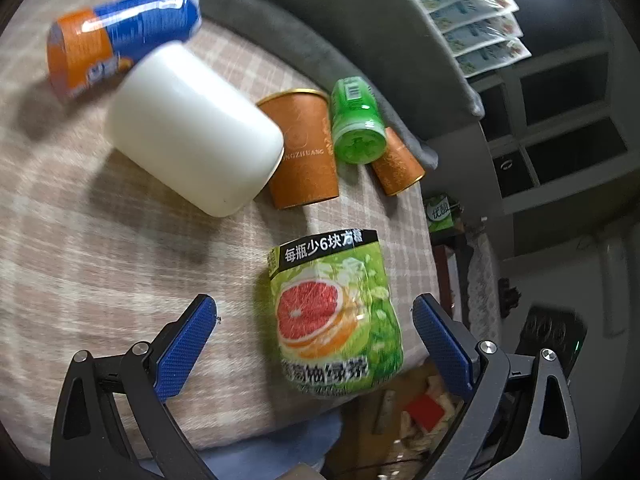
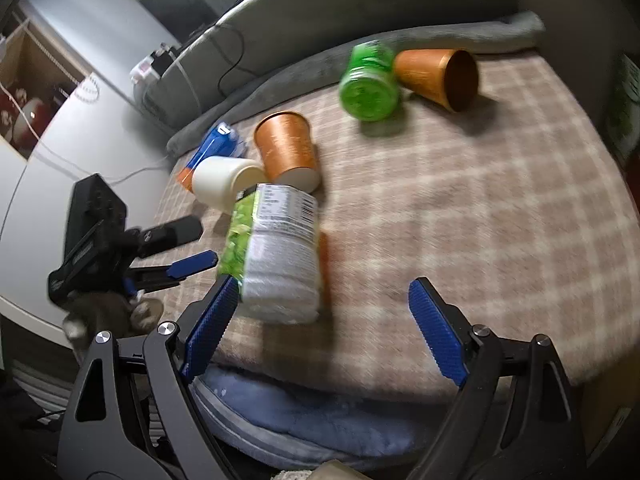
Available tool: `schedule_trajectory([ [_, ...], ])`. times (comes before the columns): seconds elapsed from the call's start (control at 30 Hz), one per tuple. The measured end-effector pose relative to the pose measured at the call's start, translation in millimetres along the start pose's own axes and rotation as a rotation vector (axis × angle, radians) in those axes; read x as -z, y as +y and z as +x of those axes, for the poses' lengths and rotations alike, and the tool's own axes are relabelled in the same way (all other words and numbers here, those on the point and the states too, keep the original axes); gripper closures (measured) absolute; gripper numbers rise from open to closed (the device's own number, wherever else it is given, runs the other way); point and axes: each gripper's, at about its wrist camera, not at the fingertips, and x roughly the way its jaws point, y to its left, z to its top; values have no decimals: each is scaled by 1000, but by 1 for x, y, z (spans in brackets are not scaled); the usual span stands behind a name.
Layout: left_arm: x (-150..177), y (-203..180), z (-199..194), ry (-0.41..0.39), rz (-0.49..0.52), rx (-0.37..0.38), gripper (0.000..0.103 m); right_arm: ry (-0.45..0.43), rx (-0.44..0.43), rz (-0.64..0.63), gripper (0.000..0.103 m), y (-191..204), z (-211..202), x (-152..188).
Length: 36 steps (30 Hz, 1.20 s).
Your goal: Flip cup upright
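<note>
Two orange paper cups lie on a checked blanket. The nearer cup (image 1: 302, 148) (image 2: 287, 150) lies on its side beside a white cup (image 1: 192, 128) (image 2: 224, 184), also on its side. The farther orange cup (image 1: 398, 166) (image 2: 438, 76) lies on its side with its mouth showing, next to a small green bottle (image 1: 356, 122) (image 2: 370, 82). My left gripper (image 1: 314, 312) is open, with a green grapefruit-tea bottle (image 1: 334, 312) (image 2: 276, 256) lying between its fingers, not touching. My right gripper (image 2: 320, 292) is open and empty; the left gripper's fingertip (image 2: 192, 264) shows at its left.
A blue and orange bottle (image 1: 120, 36) (image 2: 212, 148) lies at the far side. A grey blanket roll (image 1: 320, 28) (image 2: 400, 40) borders the checked blanket (image 1: 80, 240) (image 2: 480, 220). The blanket's edge drops off near both grippers, over a blue cushion (image 2: 320, 420).
</note>
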Motion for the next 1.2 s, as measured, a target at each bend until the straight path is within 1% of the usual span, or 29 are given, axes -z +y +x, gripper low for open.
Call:
schedule_trajectory([
  [0.1, -3, 5, 12, 35, -71, 38, 5, -17, 5, 28, 14, -10, -10, 8],
  [0.17, -4, 5, 18, 43, -93, 45, 5, -29, 19, 34, 14, -14, -13, 12],
  [0.33, -7, 2, 32, 50, -107, 39, 5, -37, 27, 44, 14, -22, -18, 17],
  [0.5, -10, 3, 42, 55, -107, 14, 5, -45, 32, 44, 14, -26, -22, 20],
  [0.6, -10, 5, 44, 63, -113, 6, 9, -47, 37, 52, 14, -30, -23, 21],
  [0.7, -10, 2, 46, 72, -97, 7, 16, -47, 42, 66, 14, -33, -22, 20],
  [0.8, -10, -1, 47, 73, -77, 7, 20, -47, 46, 71, 14, -35, -20, 19],
  [0.83, -10, -2, 48, 72, -71, 10, 23, -48, 47, 73, 14, -35, -20, 19],
  [1.07, -12, -6, 48, 68, -60, 8, 24, -55, 55, 84, 14, -38, -21, 17],
  [1.2, -11, -14, 40, 29, -20, -10, 24, -56, 56, 85, 14, -38, -21, 17],
])
